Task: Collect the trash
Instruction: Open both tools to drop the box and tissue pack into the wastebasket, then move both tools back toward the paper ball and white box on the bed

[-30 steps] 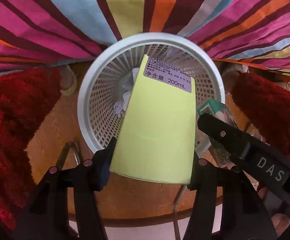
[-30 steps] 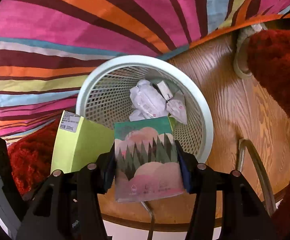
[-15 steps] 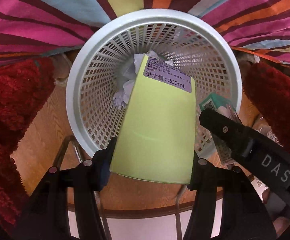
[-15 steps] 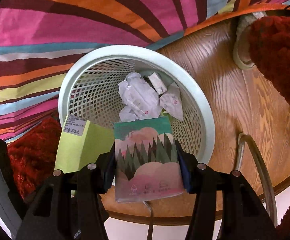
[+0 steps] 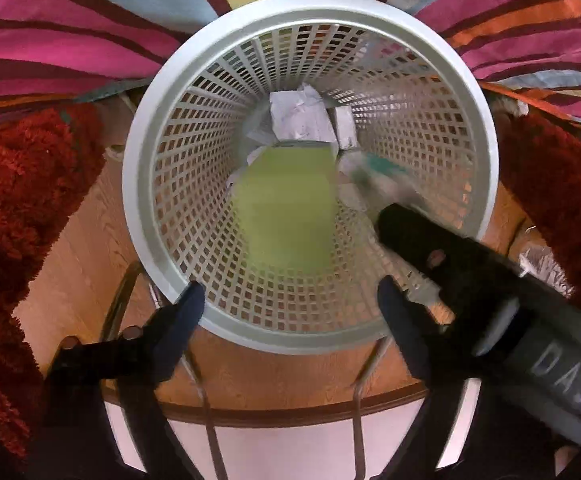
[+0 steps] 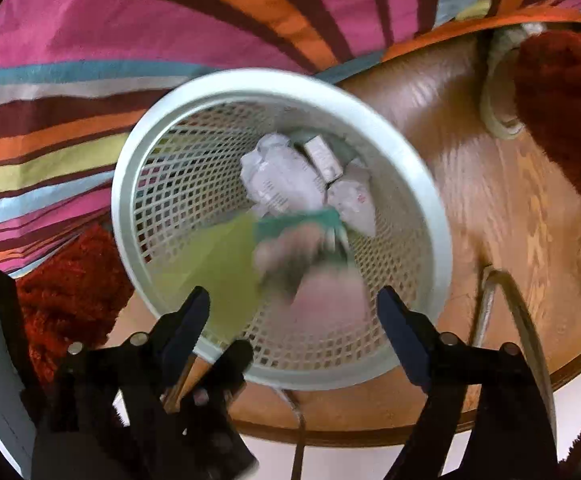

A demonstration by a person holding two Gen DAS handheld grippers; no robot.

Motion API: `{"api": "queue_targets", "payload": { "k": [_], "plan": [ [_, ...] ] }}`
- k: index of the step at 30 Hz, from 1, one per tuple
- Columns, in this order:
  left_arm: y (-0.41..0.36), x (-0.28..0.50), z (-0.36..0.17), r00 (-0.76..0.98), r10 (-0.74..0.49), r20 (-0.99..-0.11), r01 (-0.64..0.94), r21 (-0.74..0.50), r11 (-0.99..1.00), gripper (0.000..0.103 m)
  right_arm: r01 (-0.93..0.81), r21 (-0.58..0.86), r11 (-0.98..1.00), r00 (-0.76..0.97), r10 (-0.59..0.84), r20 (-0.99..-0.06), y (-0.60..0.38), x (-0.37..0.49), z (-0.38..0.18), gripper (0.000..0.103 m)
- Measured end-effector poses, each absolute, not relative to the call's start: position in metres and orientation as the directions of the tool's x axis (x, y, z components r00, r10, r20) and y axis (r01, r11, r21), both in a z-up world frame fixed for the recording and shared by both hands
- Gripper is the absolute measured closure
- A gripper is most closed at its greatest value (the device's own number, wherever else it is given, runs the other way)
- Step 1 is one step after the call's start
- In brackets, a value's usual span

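**White mesh basket took two cartons at once**

White plastic lattice filled the left wrist view: the wastebasket stood on a round wooden stool seat, its far rim against a striped cloth. The left gripper hung over the near rim with its jaws opening and nothing between them. Beyond its tips the lime-green carton was inside the basket, blurred, free of both pads, above crumpled white wrappers at the bottom. To the right, the other gripper's black finger reached in over the rim, with a smear of teal packaging past it. Red shaggy fabric flanked the stool on both sides.

In the right wrist view, the right gripper also stood over the near rim of the wastebasket, jaws opening, pads touching nothing. The forest-print carton, pink and teal, was a blur inside the basket, just beside the lime-green carton on its left. Crumpled wrappers lay deeper in. The left gripper's finger showed at the lower left, by the rim.
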State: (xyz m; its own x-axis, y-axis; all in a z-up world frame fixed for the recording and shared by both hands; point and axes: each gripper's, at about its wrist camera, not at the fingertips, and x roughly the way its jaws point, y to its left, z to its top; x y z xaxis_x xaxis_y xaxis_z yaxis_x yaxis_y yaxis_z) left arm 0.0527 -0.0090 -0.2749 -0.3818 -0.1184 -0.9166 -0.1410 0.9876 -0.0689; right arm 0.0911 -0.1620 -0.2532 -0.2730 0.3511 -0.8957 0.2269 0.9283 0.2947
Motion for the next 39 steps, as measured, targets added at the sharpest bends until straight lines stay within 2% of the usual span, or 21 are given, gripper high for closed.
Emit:
{"api": "queue_targets", "payload": {
  "k": [18,28,39],
  "plan": [
    [0.001,0.057,-0.24,-0.254,-0.12,-0.96,-0.172,-0.077,0.982,0.017,0.248,0.267,0.931,-0.197,0.318,-0.927,-0.176,0.092,-0.231,0.021],
    [0.004,0.055,-0.206,-0.138,-0.103,-0.985,-0.151,-0.082,0.985,0.017,0.261,0.293,0.92,-0.108,0.33,-0.938,-0.189,0.088,-0.206,0.021],
    [0.008,0.05,-0.17,-0.019,-0.073,-0.997,-0.138,-0.07,0.988,0.017,0.196,0.325,0.925,0.033,0.325,-0.945,-0.19,0.083,-0.162,0.021]
  ]
}}
